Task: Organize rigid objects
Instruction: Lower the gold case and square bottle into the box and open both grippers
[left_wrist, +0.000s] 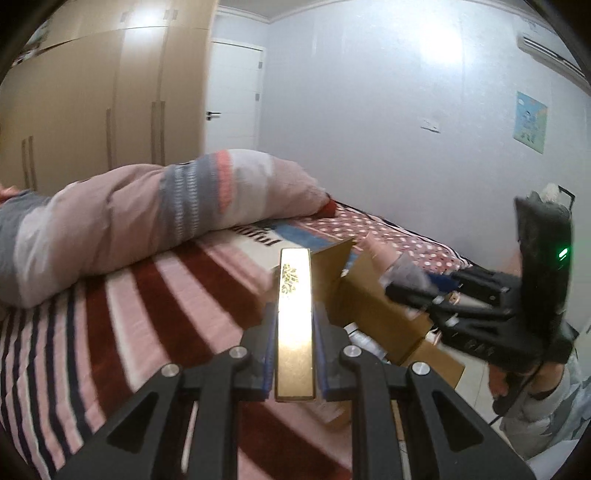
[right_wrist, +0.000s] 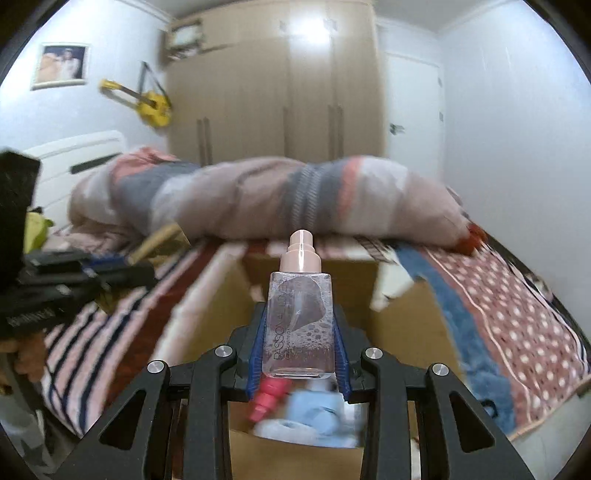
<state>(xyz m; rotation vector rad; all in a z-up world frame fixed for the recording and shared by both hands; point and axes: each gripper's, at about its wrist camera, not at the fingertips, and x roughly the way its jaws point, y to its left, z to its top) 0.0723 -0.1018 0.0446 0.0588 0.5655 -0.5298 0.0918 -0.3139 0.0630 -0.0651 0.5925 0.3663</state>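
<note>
My left gripper (left_wrist: 294, 317) is shut on a slim gold box (left_wrist: 294, 325) with a leafy print near its far end; the box sticks out forward above the striped bed. My right gripper (right_wrist: 300, 321) is shut on a clear spray bottle (right_wrist: 299, 325) with a pale pink pump top and dark lettering. It hangs over an open cardboard box (right_wrist: 402, 321). Inside that cardboard box (left_wrist: 373, 295) lie a pink-capped item (right_wrist: 269, 400) and something light blue (right_wrist: 314, 413). The right gripper (left_wrist: 410, 291) also shows at the right of the left wrist view, and the left gripper (right_wrist: 129, 273) at the left of the right wrist view.
A bed with a red, pink and navy striped cover (left_wrist: 122, 325) and a dotted cover (right_wrist: 517, 317) fills the middle. A rolled duvet (left_wrist: 147, 218) lies across it. Beyond stand a wardrobe (right_wrist: 273, 99), a white door (left_wrist: 236, 92), and a yellow guitar (right_wrist: 147, 103) on the wall.
</note>
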